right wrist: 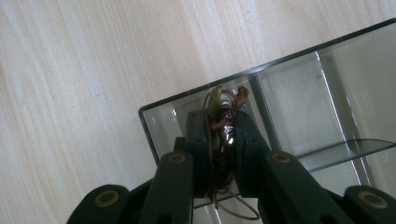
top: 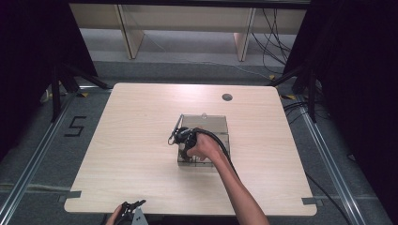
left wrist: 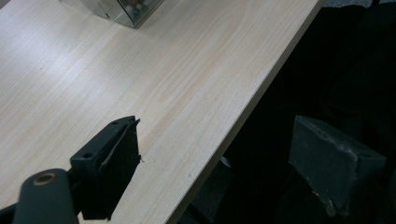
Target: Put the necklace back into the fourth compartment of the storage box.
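Observation:
A clear acrylic box [top: 213, 124] with dividers stands near the middle of the wooden table [top: 136, 140]. My right gripper [top: 184, 149] points down into the box's near left compartment. In the right gripper view, my right gripper [right wrist: 223, 115] is shut on a tangled piece of jewellery [right wrist: 225, 128], thin brown cord with small beads and a shiny part, just above the corner compartment of the box [right wrist: 196, 96]. My left gripper [top: 134, 206] rests at the table's near edge, and my left gripper [left wrist: 217, 133] is open with nothing between its fingers.
A round dark cable hole [top: 227, 97] sits near the table's far edge. A corner of the box [left wrist: 133, 10] shows at the top of the left gripper view. Dark curtains, stands and cables surround the table.

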A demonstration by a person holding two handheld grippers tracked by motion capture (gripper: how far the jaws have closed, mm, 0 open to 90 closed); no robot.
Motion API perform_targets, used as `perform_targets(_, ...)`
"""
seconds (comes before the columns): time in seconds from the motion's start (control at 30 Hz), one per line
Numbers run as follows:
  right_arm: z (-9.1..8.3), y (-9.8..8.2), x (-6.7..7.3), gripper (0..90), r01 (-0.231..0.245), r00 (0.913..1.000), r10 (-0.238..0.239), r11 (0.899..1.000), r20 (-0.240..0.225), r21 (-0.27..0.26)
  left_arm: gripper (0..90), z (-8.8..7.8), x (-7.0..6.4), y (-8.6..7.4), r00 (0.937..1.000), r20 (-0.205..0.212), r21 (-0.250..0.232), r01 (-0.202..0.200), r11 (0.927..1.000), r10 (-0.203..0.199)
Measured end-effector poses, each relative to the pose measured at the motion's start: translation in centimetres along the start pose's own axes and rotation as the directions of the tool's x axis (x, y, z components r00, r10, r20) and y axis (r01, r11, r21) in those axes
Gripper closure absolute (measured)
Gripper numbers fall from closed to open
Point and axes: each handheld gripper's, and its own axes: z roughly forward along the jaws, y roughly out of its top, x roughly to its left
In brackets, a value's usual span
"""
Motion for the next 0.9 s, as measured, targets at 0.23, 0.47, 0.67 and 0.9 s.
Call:
perform_targets(0.23,0.3,0.0,-0.2,76.2,-0.022,0.9998,0.022,1.0,-0.002,-0.001,15.4,0.2,-0.2,0.0,0.9997,-0.004,-0.021,0.024,0.9995,-0.024)
perform_targets(0.47,-1.4,-0.2,-0.3,73.7,-0.057,0.9982,0.058,0.998,0.014,-0.025,15.4,0.1,-0.1,0.0,0.9999,-0.002,-0.014,0.014,0.9998,-0.014)
perform_targets(0.67,-3.0,-0.9,-0.5,72.3,-0.055,0.9977,0.058,0.996,0.035,-0.066,15.4,0.0,0.0,0.0,1.0,-0.001,0.0,-0.001,1.0,0.001)
perform_targets(0.9,-4.1,-1.7,-0.1,71.3,-0.059,0.9974,0.063,0.993,0.036,-0.103,15.4,0.1,0.0,0.0,1.0,0.002,0.0,-0.001,1.0,0.001)
